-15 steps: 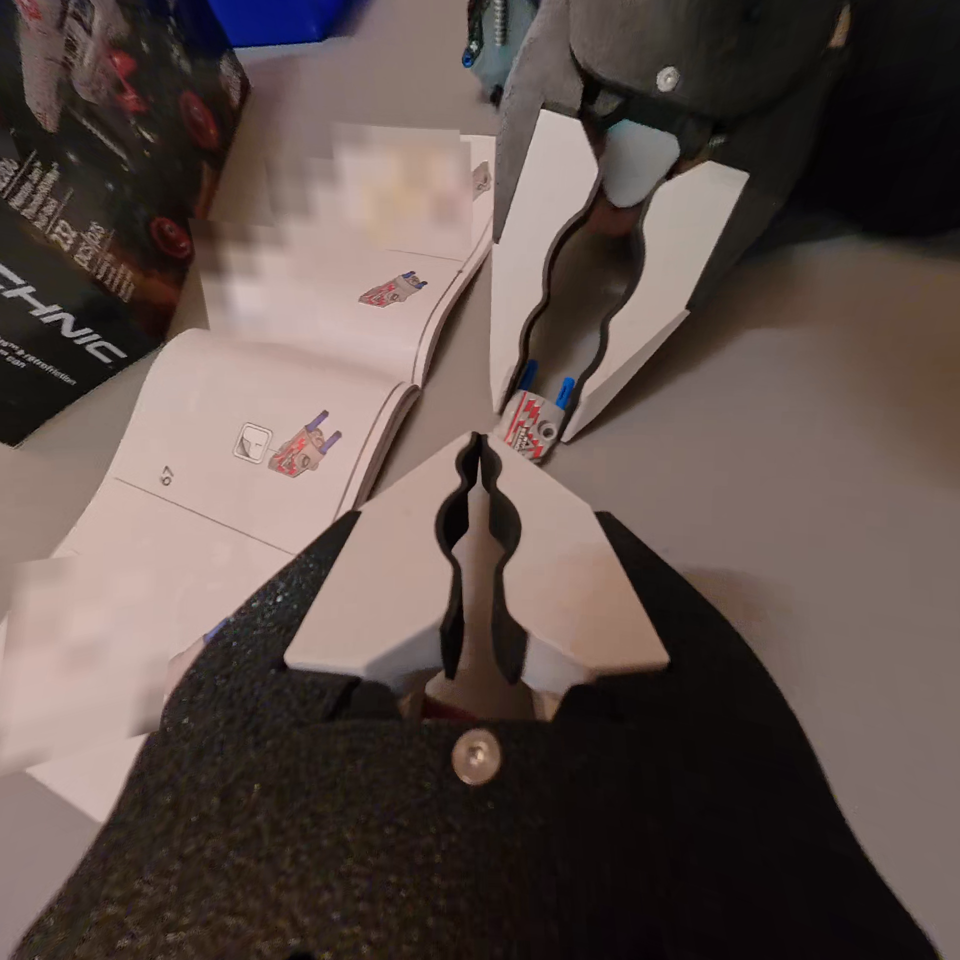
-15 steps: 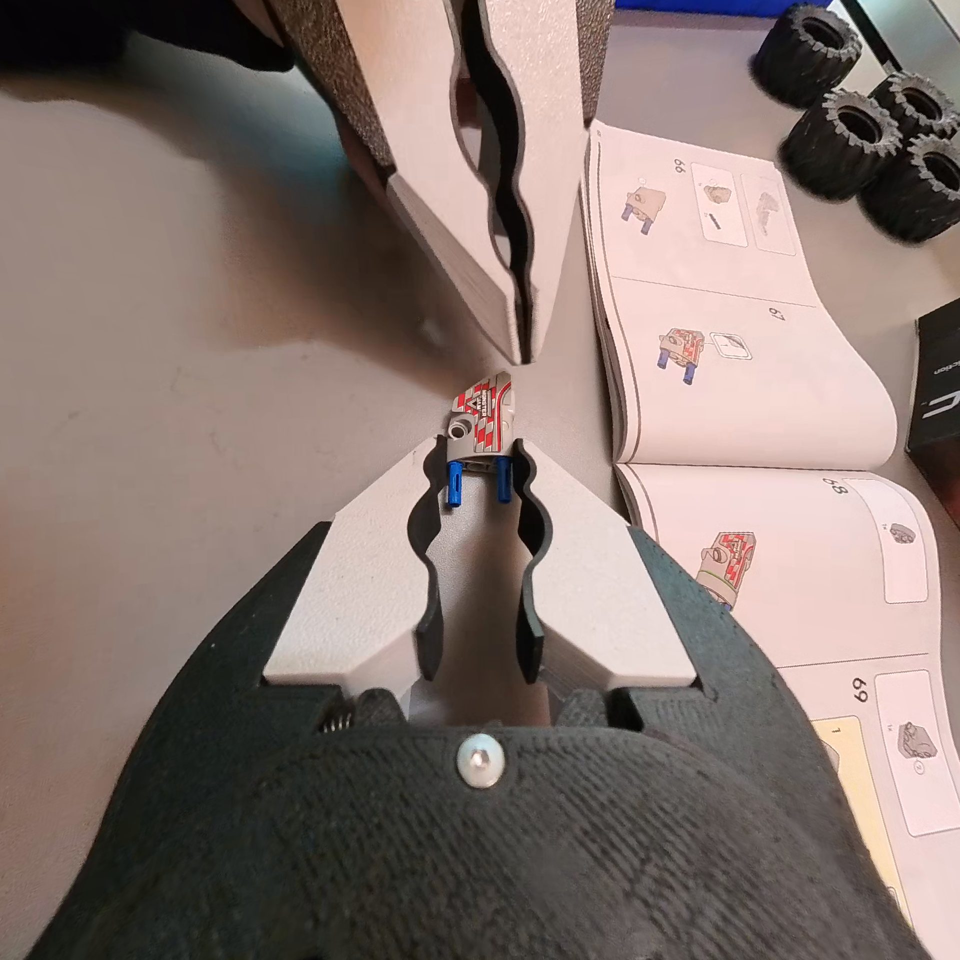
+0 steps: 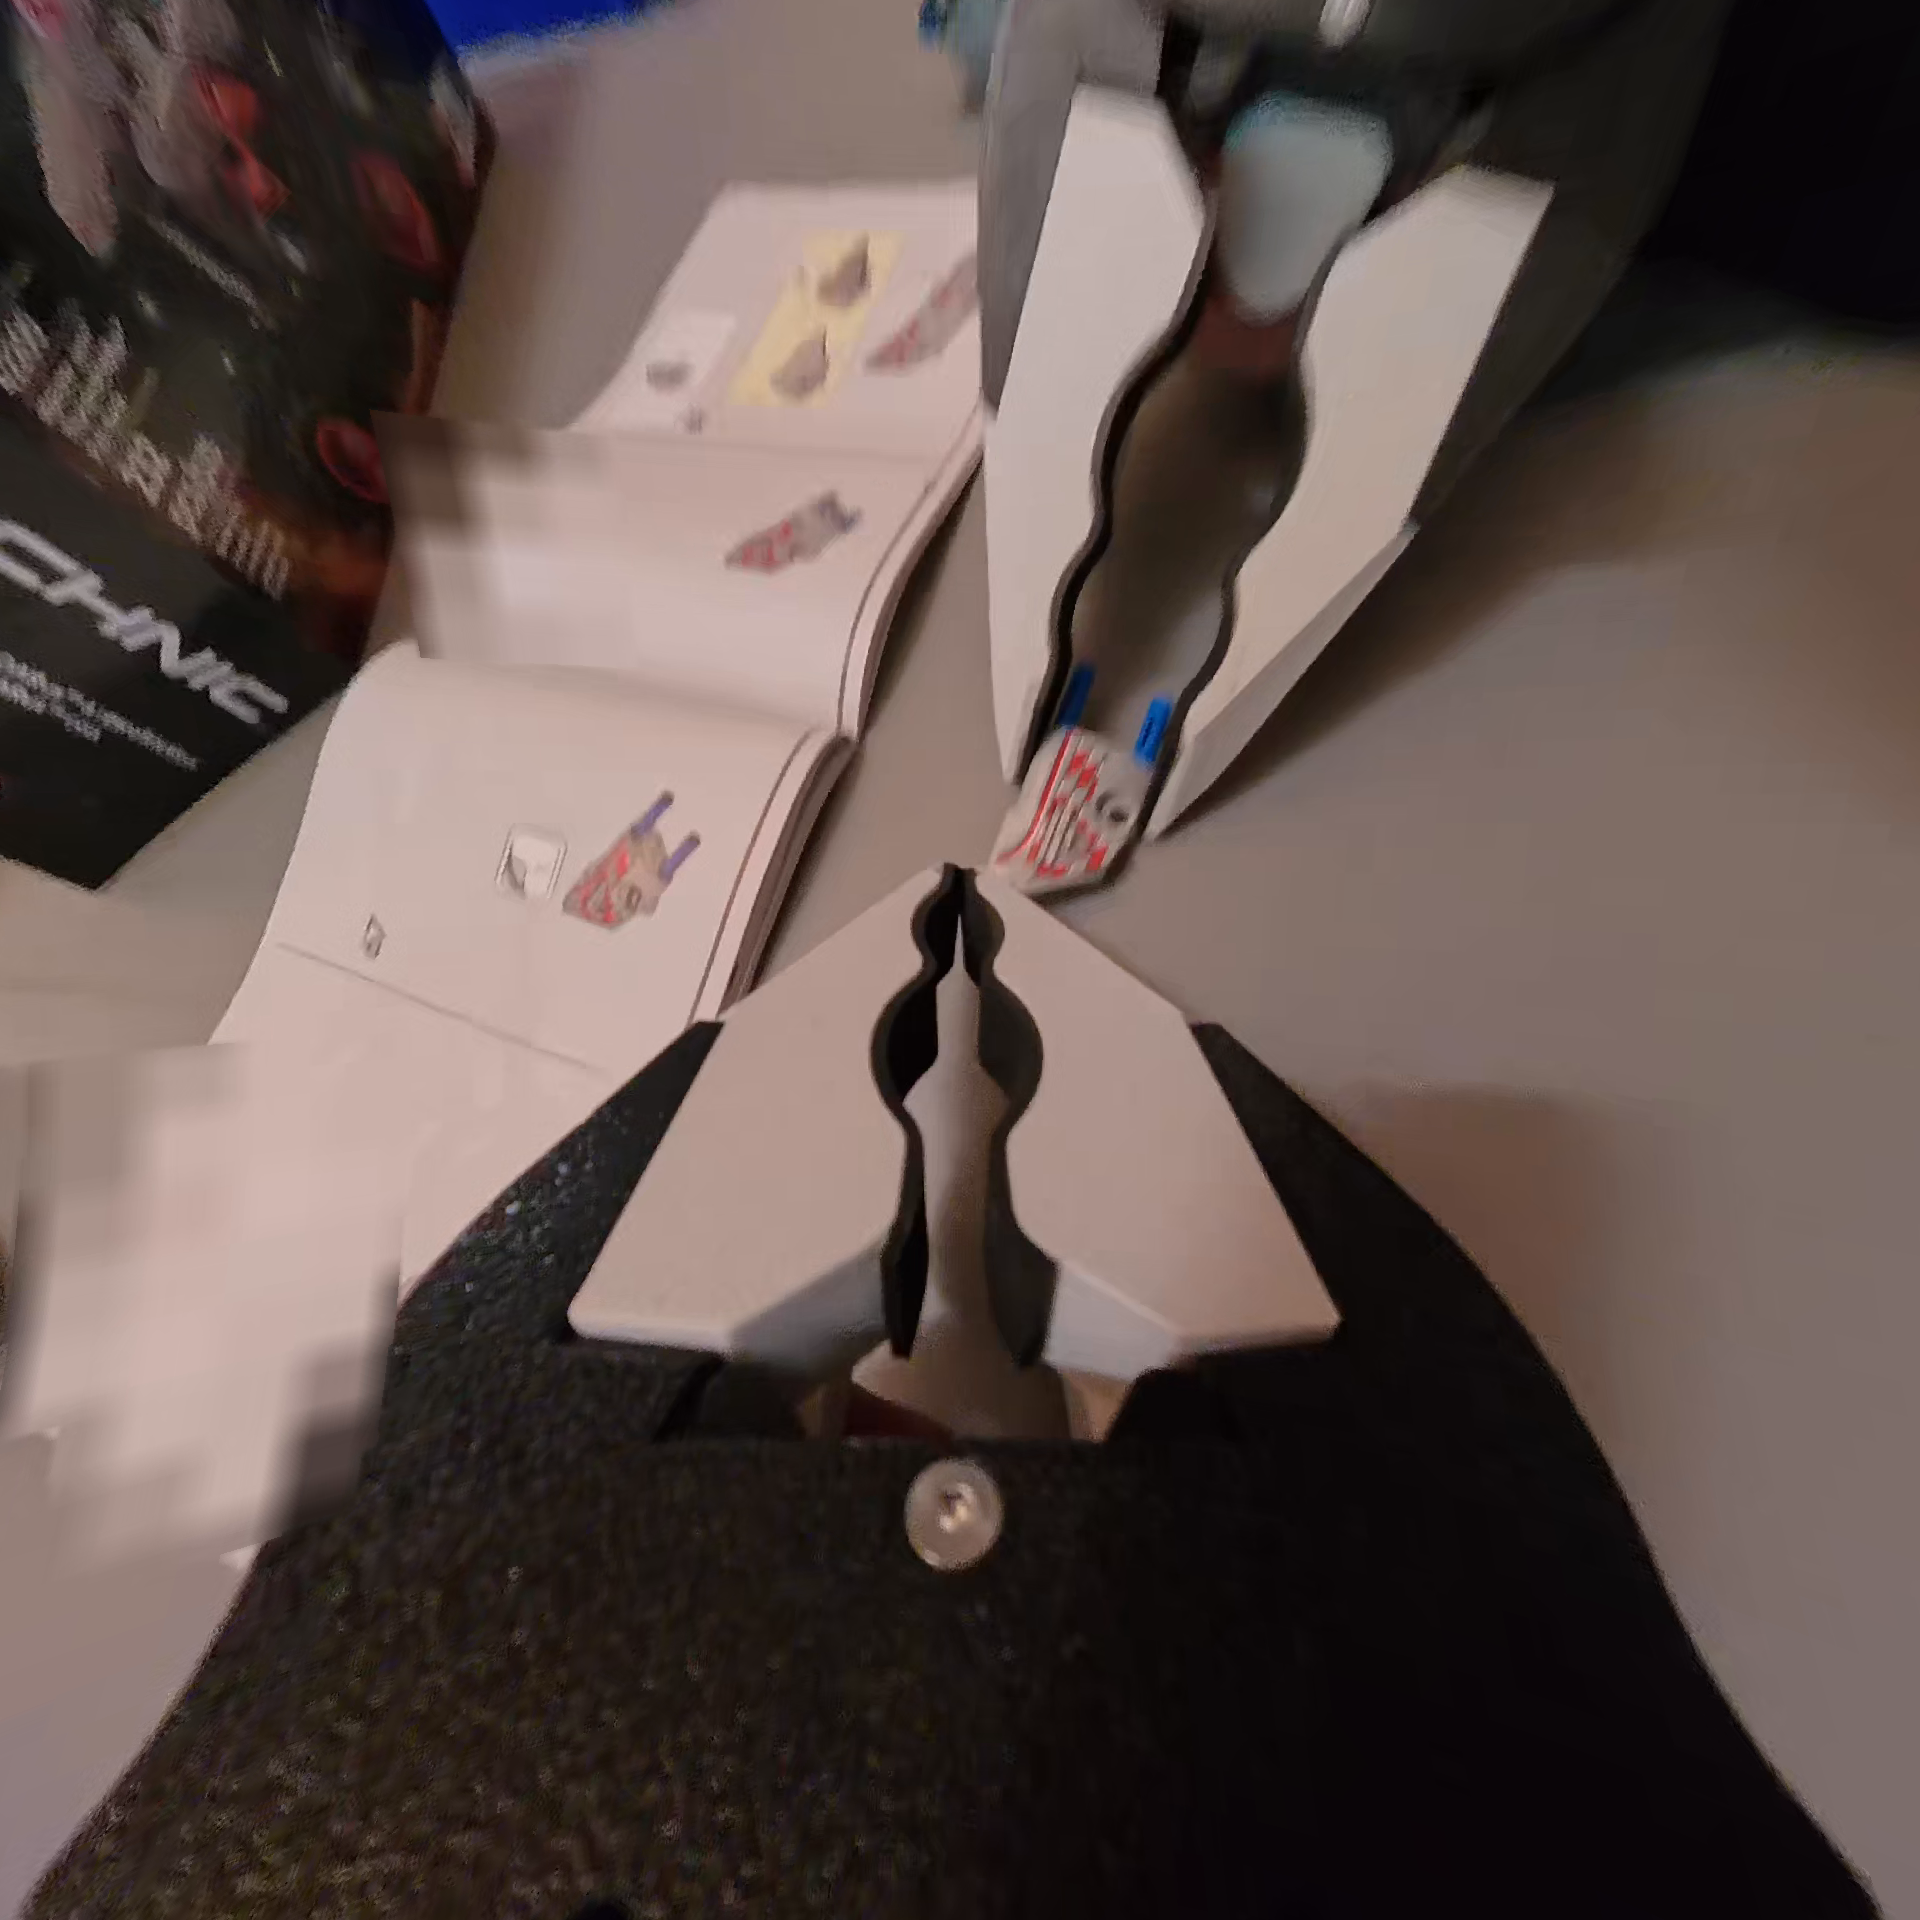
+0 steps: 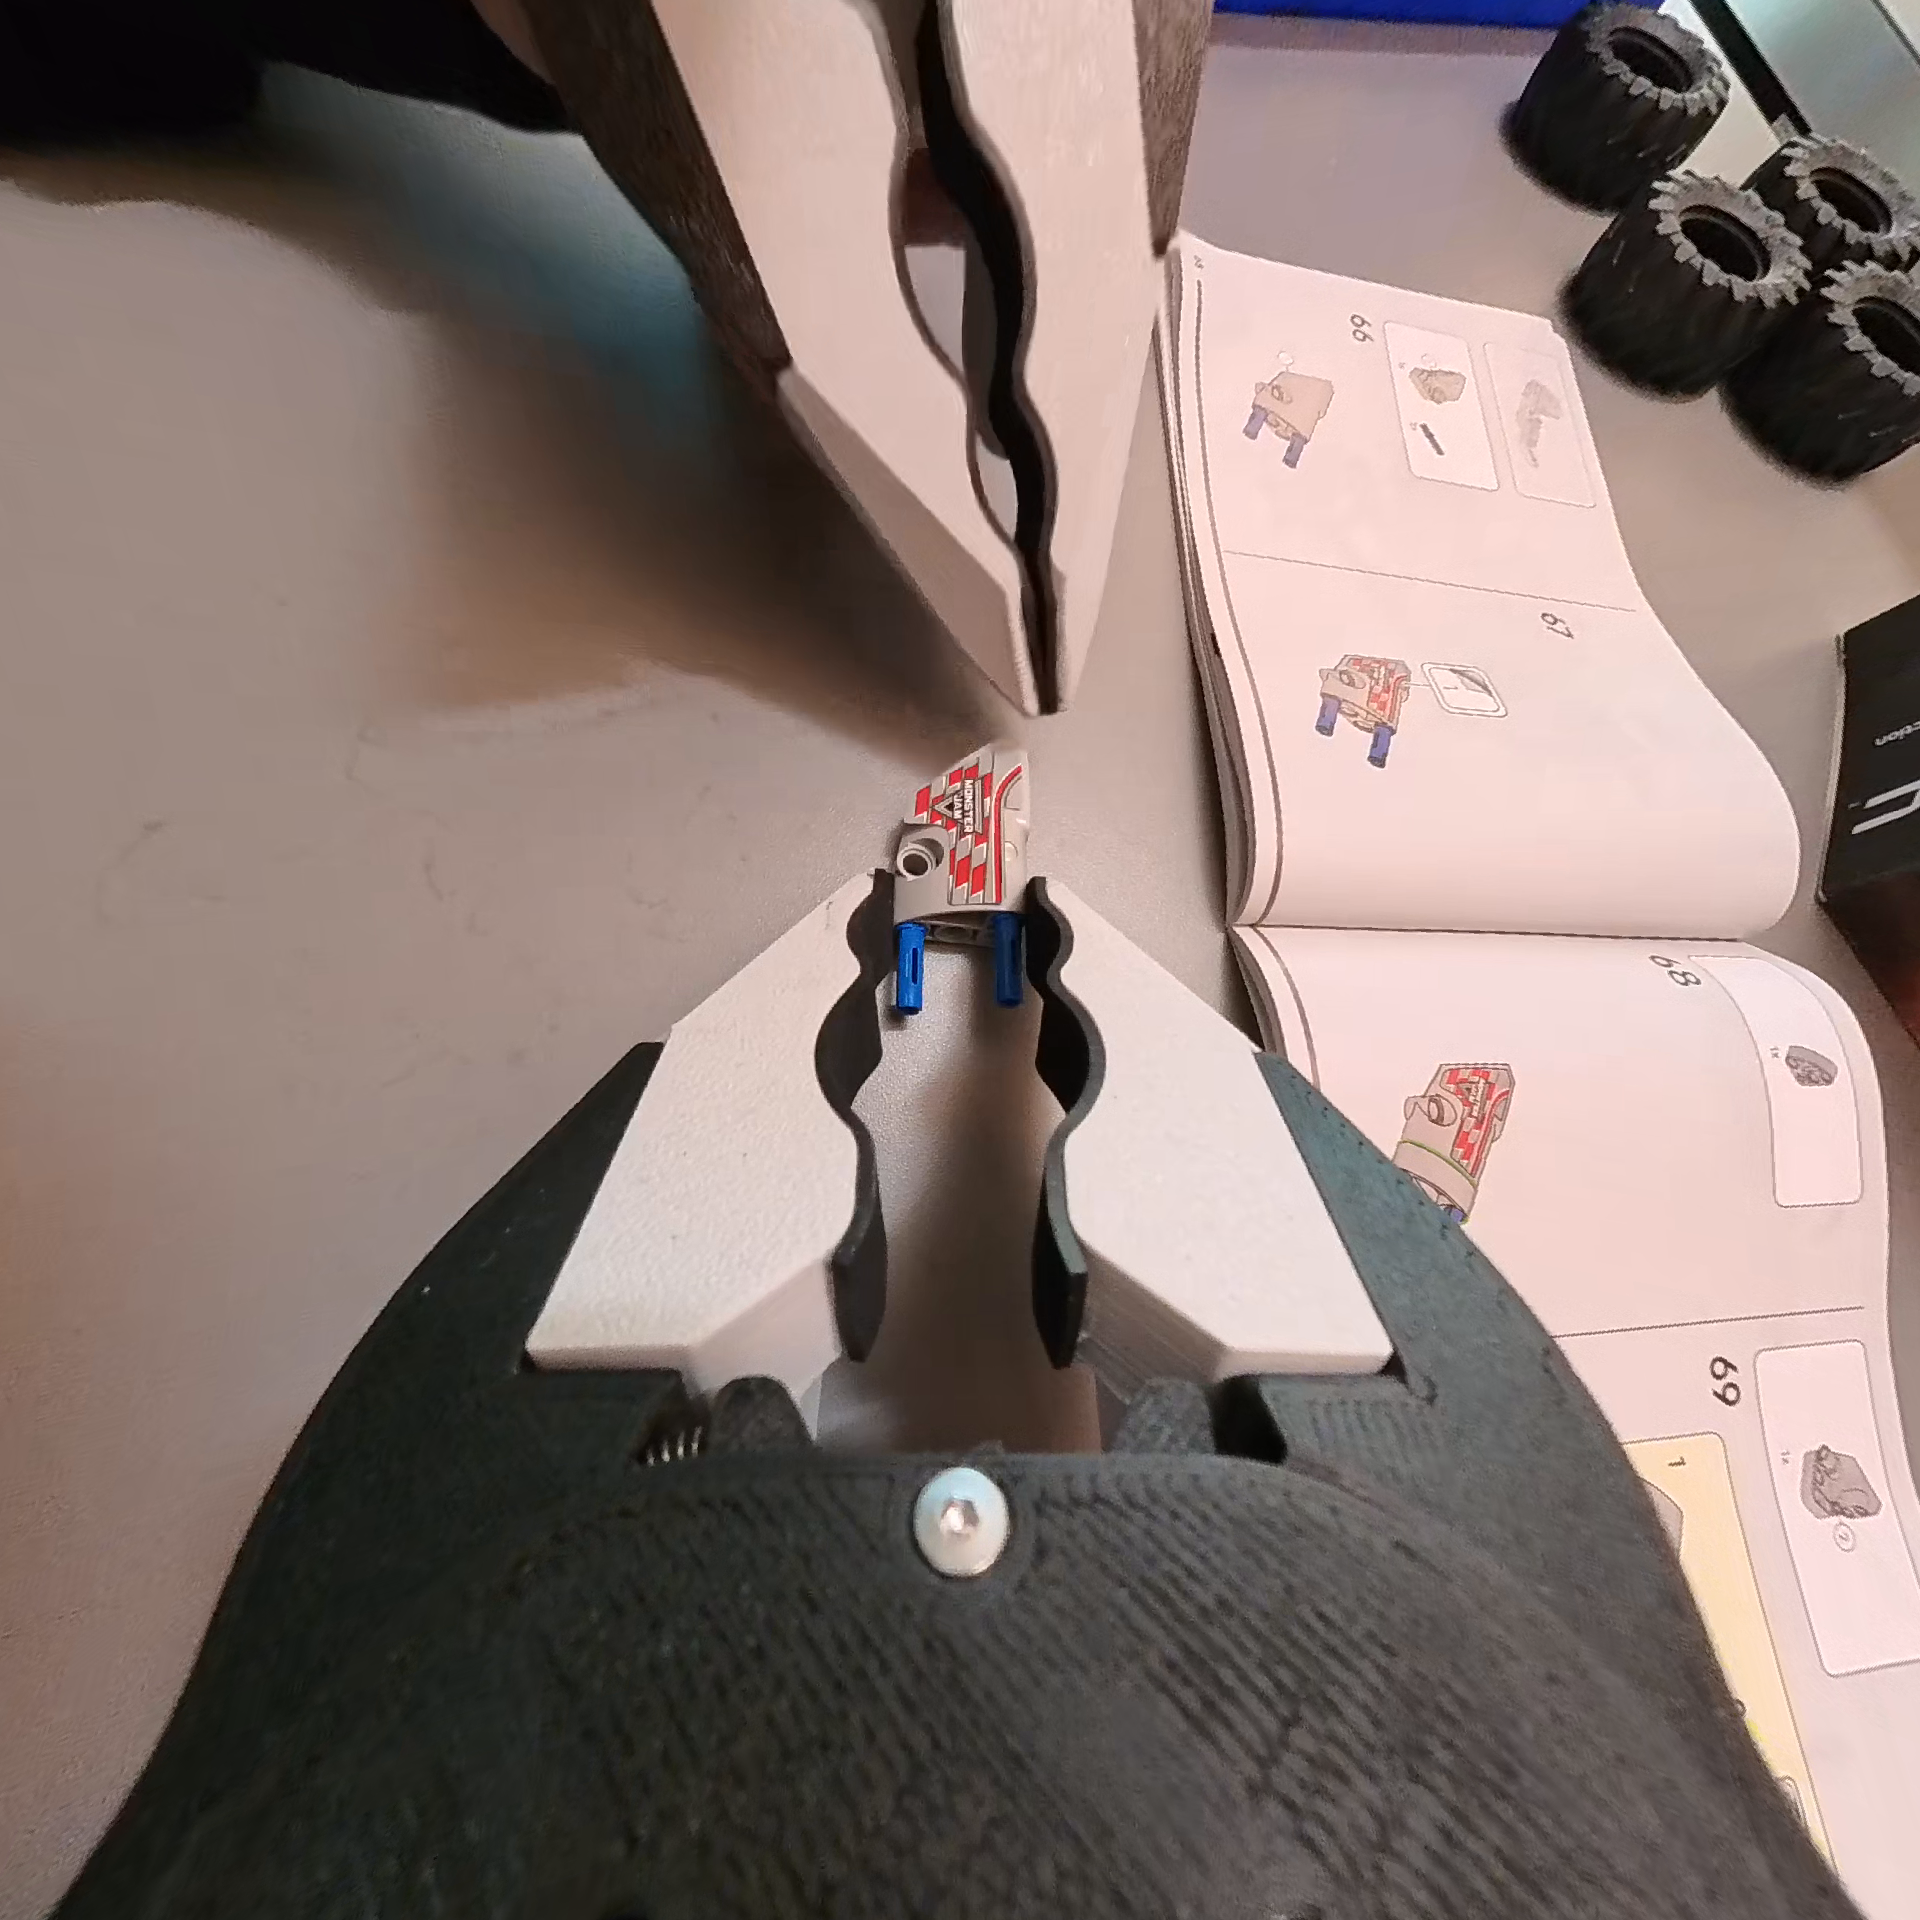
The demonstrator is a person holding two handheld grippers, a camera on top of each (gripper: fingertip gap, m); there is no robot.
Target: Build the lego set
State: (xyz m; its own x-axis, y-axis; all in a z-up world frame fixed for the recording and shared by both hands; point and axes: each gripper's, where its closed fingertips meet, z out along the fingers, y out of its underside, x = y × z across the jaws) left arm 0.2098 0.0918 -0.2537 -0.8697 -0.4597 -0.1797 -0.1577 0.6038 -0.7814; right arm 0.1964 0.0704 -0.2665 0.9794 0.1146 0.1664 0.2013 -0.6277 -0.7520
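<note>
Right gripper (image 4: 958,899) apparently pinches the stickered lego piece (image 4: 966,847).

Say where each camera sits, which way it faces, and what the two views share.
Left wrist view: rides the shut left gripper, faces the right gripper and the open booklet.
Right wrist view: rides the right gripper, which grips the grey panel piece; faces the left gripper.
Shared: both grippers, piece, booklet, grey table; the cameras face each other.
</note>
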